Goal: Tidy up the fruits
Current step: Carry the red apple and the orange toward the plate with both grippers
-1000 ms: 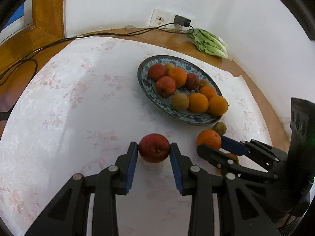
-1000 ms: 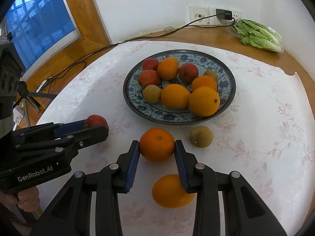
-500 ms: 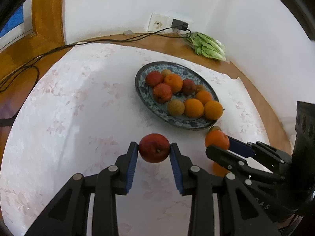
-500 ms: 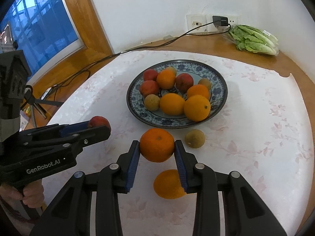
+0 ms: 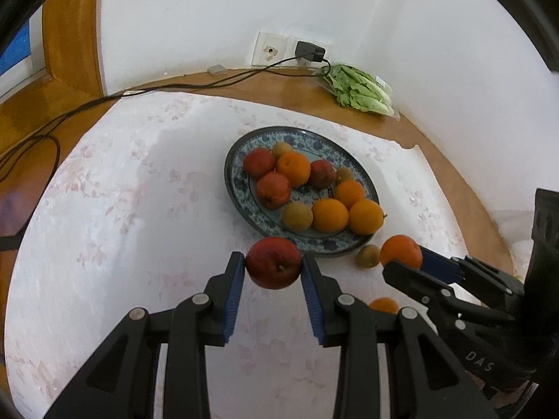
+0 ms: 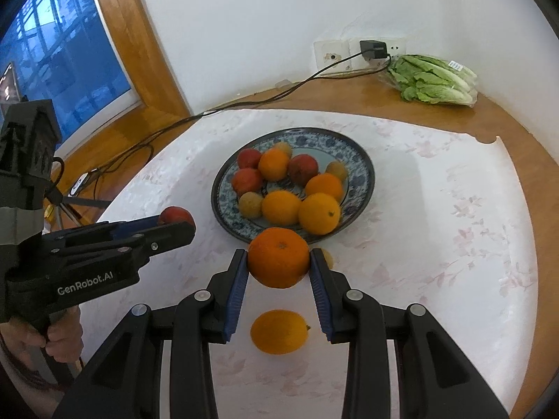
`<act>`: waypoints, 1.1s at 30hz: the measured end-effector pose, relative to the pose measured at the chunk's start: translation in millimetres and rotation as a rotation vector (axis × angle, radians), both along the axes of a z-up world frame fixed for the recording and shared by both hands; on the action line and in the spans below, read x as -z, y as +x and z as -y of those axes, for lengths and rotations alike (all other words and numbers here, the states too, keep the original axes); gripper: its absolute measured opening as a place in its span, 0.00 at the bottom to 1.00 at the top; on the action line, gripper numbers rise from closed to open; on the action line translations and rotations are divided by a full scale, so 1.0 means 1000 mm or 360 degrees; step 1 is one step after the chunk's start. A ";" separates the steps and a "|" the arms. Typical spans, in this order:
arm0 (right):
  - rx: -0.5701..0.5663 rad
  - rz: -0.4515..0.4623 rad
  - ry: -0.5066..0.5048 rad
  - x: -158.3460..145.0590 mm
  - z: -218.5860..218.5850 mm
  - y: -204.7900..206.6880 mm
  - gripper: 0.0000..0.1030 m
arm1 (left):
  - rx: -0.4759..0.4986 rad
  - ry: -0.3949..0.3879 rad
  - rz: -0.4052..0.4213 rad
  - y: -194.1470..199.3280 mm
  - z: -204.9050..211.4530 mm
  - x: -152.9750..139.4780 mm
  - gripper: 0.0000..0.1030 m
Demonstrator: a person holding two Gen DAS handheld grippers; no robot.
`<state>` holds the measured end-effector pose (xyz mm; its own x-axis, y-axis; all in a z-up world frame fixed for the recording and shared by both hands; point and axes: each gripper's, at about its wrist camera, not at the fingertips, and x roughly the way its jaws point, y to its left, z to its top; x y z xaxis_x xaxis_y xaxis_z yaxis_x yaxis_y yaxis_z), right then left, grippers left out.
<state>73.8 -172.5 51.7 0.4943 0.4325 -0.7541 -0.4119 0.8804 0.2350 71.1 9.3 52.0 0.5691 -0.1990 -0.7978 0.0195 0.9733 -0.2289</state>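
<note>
My left gripper (image 5: 273,267) is shut on a red apple (image 5: 273,262), held above the tablecloth just before the blue patterned plate (image 5: 233,178). My right gripper (image 6: 278,260) is shut on an orange (image 6: 278,257), lifted near the plate (image 6: 363,171) front rim. The plate holds several apples, oranges and small brownish fruits. An orange (image 6: 278,331) lies on the cloth under my right gripper. A small brownish fruit (image 5: 368,255) sits on the cloth beside the plate. In the right wrist view the left gripper (image 6: 176,223) shows at the left with its apple (image 6: 174,214).
A bagged lettuce (image 6: 433,78) lies at the back by the wall socket (image 6: 332,57), where a charger (image 6: 373,49) is plugged in, its cable running left across the wooden table (image 6: 524,160). A person's hand (image 6: 52,340) grips the left tool. A window (image 6: 56,56) is at the left.
Both grippers have risen with their fruits, so the plate and table look farther off. The orange on the cloth now shows lower beneath my right gripper.
</note>
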 end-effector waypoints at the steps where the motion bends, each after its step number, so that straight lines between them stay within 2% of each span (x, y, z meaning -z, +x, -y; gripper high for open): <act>1: 0.0004 0.0000 0.0002 0.000 0.001 0.001 0.35 | 0.0002 -0.0004 0.0000 0.001 0.000 0.000 0.34; 11: 0.0050 0.0034 -0.0046 -0.009 0.008 0.016 0.35 | 0.0031 -0.0009 0.0008 0.021 0.004 -0.003 0.34; 22: 0.0084 0.0056 -0.0090 -0.013 0.013 0.040 0.35 | 0.0113 -0.0012 0.0030 0.042 0.030 -0.008 0.34; 33: 0.0124 0.0026 -0.0101 -0.003 0.017 0.062 0.35 | 0.0130 -0.0016 0.0031 0.061 0.042 -0.002 0.34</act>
